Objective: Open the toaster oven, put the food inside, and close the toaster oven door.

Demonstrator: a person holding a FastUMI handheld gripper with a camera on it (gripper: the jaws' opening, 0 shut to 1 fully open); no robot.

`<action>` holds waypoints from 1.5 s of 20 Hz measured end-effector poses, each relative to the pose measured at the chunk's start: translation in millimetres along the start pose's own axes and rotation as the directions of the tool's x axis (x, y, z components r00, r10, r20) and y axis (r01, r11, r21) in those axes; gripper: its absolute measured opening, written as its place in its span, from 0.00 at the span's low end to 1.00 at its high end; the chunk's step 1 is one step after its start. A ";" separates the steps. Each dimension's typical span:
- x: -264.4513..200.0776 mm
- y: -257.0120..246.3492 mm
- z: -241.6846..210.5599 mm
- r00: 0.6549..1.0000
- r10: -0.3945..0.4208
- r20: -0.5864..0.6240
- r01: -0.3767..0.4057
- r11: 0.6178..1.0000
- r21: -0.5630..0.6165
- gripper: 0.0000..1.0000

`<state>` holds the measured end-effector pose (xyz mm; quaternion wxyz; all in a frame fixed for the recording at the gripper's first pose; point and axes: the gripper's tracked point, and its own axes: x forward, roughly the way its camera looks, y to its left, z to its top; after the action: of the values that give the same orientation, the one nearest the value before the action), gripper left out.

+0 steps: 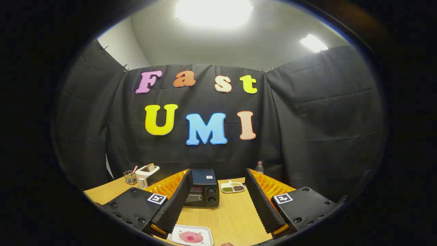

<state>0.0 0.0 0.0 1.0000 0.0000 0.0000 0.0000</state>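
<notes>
The toaster oven point(201, 191) sits on the wooden table point(235, 218) beyond the fingers, its door apparently closed, though the view is small. The food point(190, 236) lies on a white tray point(209, 235) near the table's front edge, between and below the fingers. The gripper point(216, 205) hangs spread wide, holding nothing. A pull on the door could slide the light oven. A divided dish point(233, 187) stands just beside the oven; bare table lies between.
</notes>
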 end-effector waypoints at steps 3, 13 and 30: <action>1.5 2.4 -1.9 1.000 0.004 -0.004 -0.004 1.000 0.000 0.98; 7.3 14.3 -3.6 1.000 0.025 -0.011 -0.025 1.000 0.015 0.98; 101.5 100.3 -16.2 0.987 0.155 -0.033 -0.153 0.987 0.040 0.97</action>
<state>101.5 100.3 -16.2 0.9967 0.0186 0.0181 0.0772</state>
